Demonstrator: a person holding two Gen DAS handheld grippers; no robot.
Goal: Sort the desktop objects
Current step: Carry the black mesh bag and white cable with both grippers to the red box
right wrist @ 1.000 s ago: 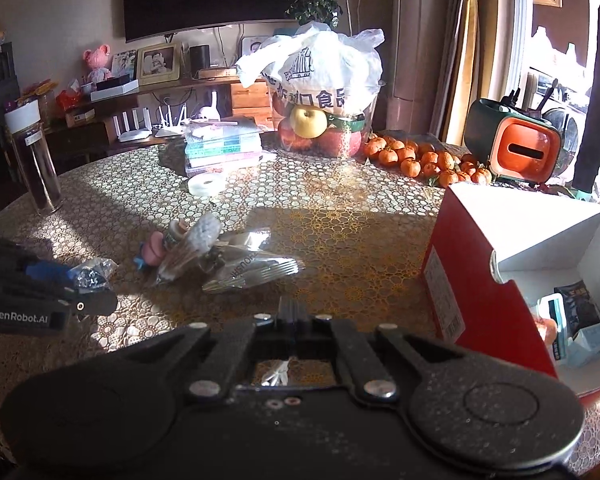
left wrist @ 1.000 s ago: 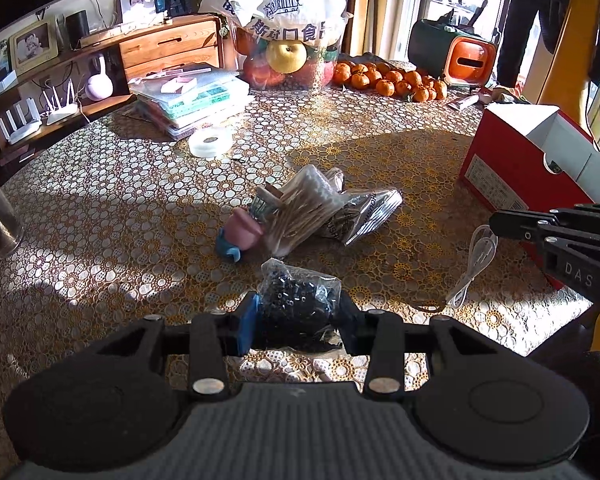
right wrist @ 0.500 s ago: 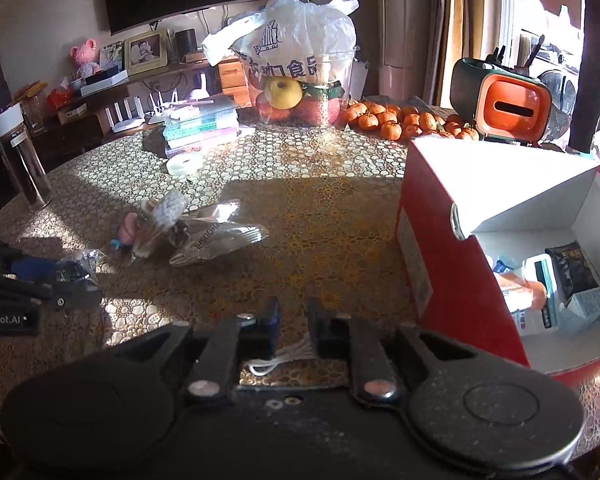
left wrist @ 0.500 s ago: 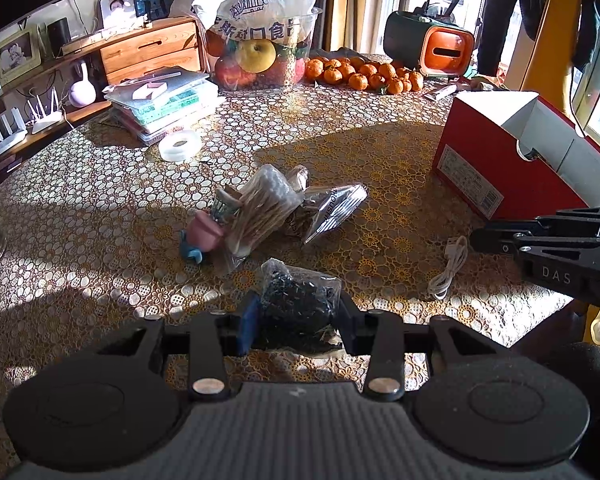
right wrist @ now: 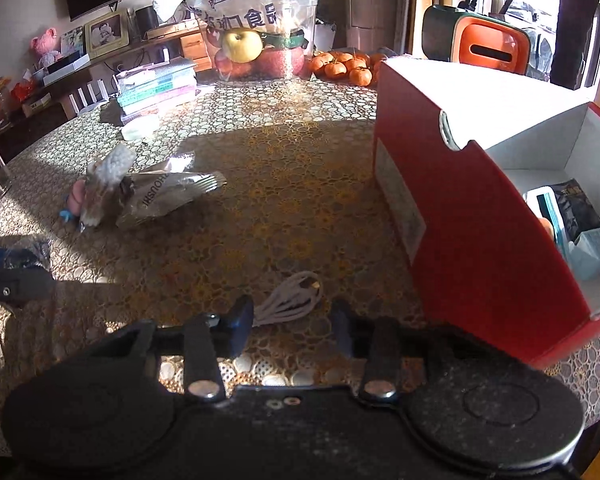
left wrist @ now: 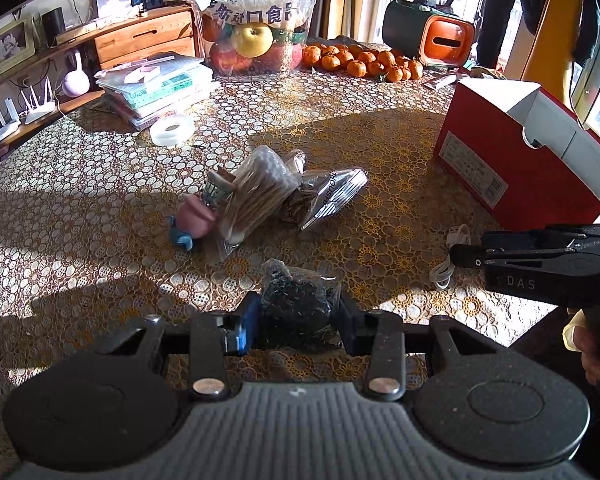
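Beside red box (right wrist: 472,232), coiled cable (right wrist: 290,300)

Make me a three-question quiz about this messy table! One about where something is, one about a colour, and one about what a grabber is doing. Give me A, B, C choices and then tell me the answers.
1. Where is the coiled white cable?
A. Inside the box
B. On the tablecloth, just ahead of the right gripper
C. On the stack of books

2. What colour is the outside of the open cardboard box?
A. Red
B. Green
C. Purple

3. What is the left gripper doing?
A. Hanging open over nothing
B. Clamping the roll of tape
C. Clamped on a small clear bag of dark bits

Answers:
1. B: the cable lies on the cloth in front of the right gripper's opening fingers, not yet between the pads.
2. A: its side wall is red, with a white inside.
3. C: both pads press on the bag's sides.
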